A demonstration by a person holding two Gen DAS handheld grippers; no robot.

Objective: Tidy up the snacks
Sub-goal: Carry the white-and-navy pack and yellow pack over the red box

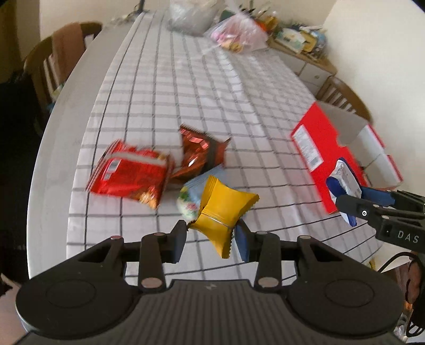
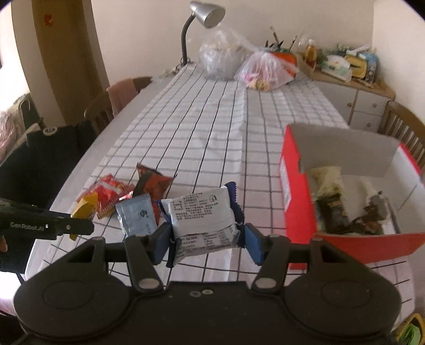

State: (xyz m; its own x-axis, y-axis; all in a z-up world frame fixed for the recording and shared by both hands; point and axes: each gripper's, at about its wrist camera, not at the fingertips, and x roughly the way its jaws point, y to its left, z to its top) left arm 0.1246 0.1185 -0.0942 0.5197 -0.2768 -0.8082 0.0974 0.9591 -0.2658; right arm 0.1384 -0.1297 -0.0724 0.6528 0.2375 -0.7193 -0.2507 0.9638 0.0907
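Note:
My left gripper (image 1: 211,233) is shut on a yellow snack packet (image 1: 225,209) and holds it just above the checked tablecloth. Behind it lie a red packet (image 1: 130,175), a dark red foil packet (image 1: 199,154) and a pale blue packet (image 1: 190,197). My right gripper (image 2: 205,240) is shut on a white and blue snack packet (image 2: 203,216), held left of the open red box (image 2: 297,191). The box holds several dark and pale snack packets (image 2: 332,209). The right gripper with its packet also shows in the left wrist view (image 1: 345,185), in front of the red box (image 1: 318,148).
The long table (image 2: 202,127) has a checked cloth. At its far end stand plastic bags (image 2: 265,69) and a desk lamp (image 2: 204,16). Wooden chairs (image 2: 117,103) stand on both sides. A cabinet with clutter (image 2: 353,87) is at the back right.

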